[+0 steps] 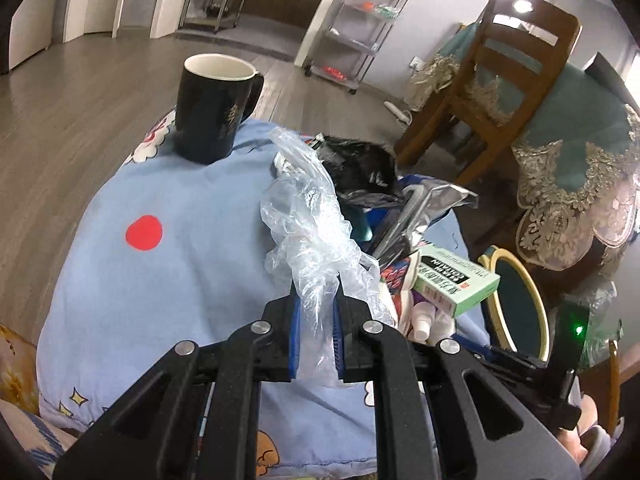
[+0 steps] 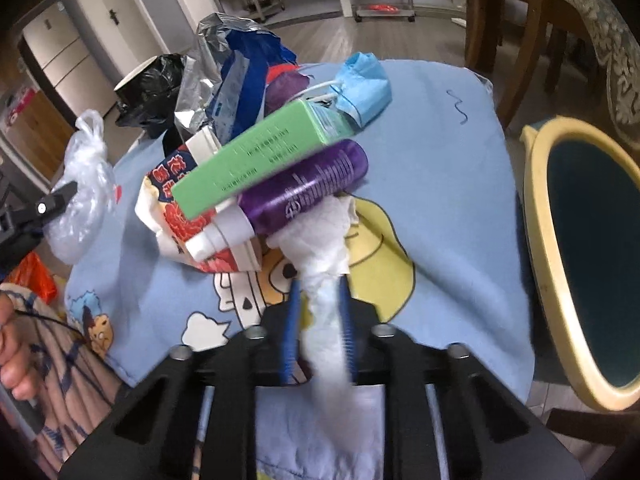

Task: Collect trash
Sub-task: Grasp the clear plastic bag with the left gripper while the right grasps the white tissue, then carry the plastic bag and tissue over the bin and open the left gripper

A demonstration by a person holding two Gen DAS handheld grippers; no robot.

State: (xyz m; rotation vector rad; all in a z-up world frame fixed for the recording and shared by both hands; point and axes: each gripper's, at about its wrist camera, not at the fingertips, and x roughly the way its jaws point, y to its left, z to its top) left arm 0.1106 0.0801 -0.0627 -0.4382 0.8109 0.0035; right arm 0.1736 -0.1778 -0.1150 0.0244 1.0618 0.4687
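Plastic bag (image 1: pixel 308 216) pinched in left fingers (image 1: pixel 316 300), tissue (image 2: pixel 324 236) in right fingers (image 2: pixel 320 292); box (image 2: pixel 256 160), bottle (image 2: pixel 308 188), wrappers uncollected.

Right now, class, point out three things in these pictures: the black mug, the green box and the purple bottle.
Black mug (image 1: pixel 214 114), left wrist view, on its outer wall.
Green box (image 2: pixel 256 158), right wrist view, on its long printed side.
Purple bottle (image 2: pixel 308 188), right wrist view, on the middle of its body.
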